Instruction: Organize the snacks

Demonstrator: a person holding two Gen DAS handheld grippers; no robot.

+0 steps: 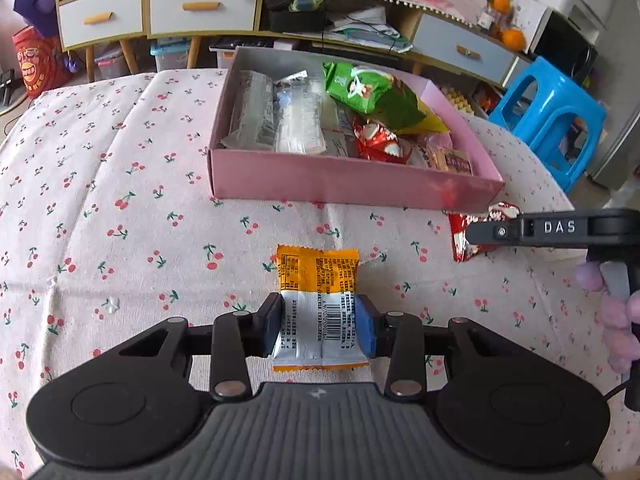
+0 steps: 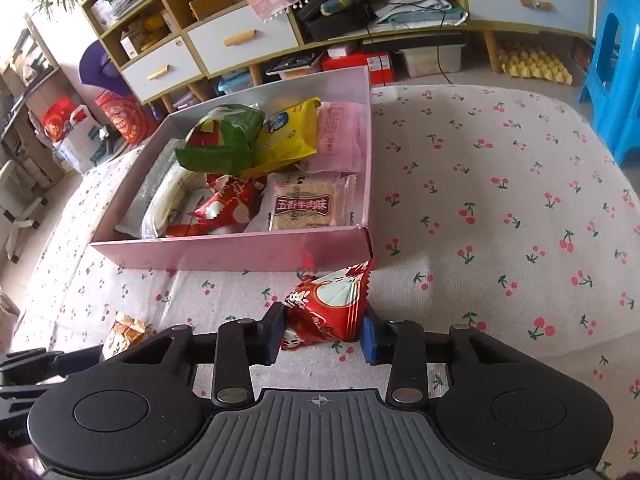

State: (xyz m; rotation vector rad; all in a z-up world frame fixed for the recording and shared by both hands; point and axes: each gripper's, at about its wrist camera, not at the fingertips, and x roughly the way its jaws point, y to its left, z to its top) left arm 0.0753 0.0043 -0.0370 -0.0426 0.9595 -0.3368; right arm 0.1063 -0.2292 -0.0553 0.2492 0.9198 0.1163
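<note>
An orange and silver snack packet (image 1: 316, 300) lies on the cherry-print cloth, and my left gripper (image 1: 320, 328) is shut on its near half, both pads pressed against its sides. My right gripper (image 2: 324, 334) is shut on a red and white snack packet (image 2: 328, 308) just in front of the pink box's near right corner. The pink box (image 1: 352, 184) (image 2: 224, 254) stands beyond both, holding a green bag (image 1: 368, 92) (image 2: 224, 140), a yellow bag (image 2: 288, 136) and several other packets. Each gripper shows side-on in the other view: the right gripper (image 1: 480, 234) and the left gripper (image 2: 80, 360).
A blue plastic stool (image 1: 552, 120) (image 2: 616, 80) stands off the table's far right. Behind the table runs a low cabinet with white drawers (image 1: 200, 8) (image 2: 240, 40) and clutter under it. A hand in fuzzy purple (image 1: 616, 320) grips the right tool.
</note>
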